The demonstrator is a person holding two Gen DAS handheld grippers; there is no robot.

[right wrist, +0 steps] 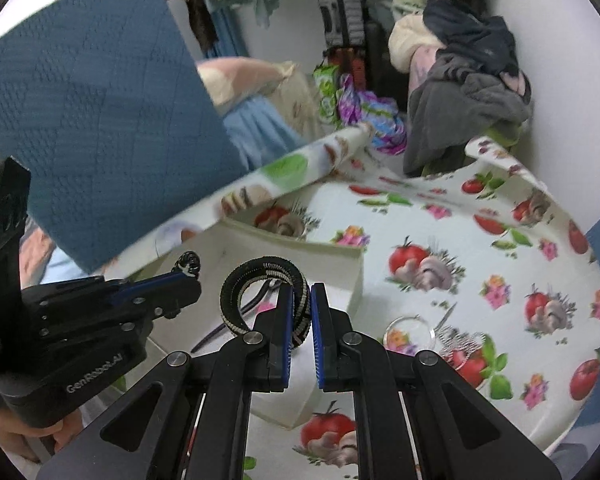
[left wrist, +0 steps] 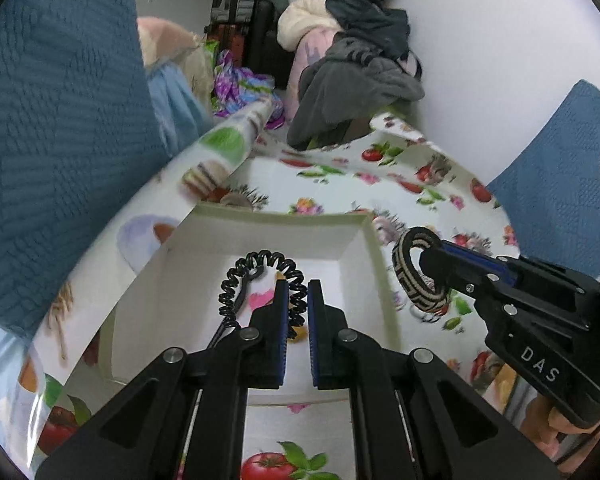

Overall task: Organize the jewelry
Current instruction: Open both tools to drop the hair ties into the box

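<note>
A black spiral coil band [left wrist: 260,259] hangs over the open white box [left wrist: 300,236], and my left gripper [left wrist: 298,286] is shut on its right side. A woven black-and-beige bangle [left wrist: 410,288] is held just right of the box's rim, with my right gripper [left wrist: 436,262] shut on it. In the right wrist view the bangle [right wrist: 260,267] sits pinched in the right gripper [right wrist: 302,290] above the box [right wrist: 320,256]. The left gripper [right wrist: 192,276] shows at the left with the coil band [right wrist: 188,263]. Small pink and yellow items lie on the box floor.
The box sits on a table under a fruit-print cloth [right wrist: 460,220]. A clear round piece [right wrist: 410,332] and silvery jewelry [right wrist: 460,340] lie on the cloth to the right of the box. Blue chair backs [left wrist: 60,120] flank the table; heaped clothes [left wrist: 352,72] lie beyond.
</note>
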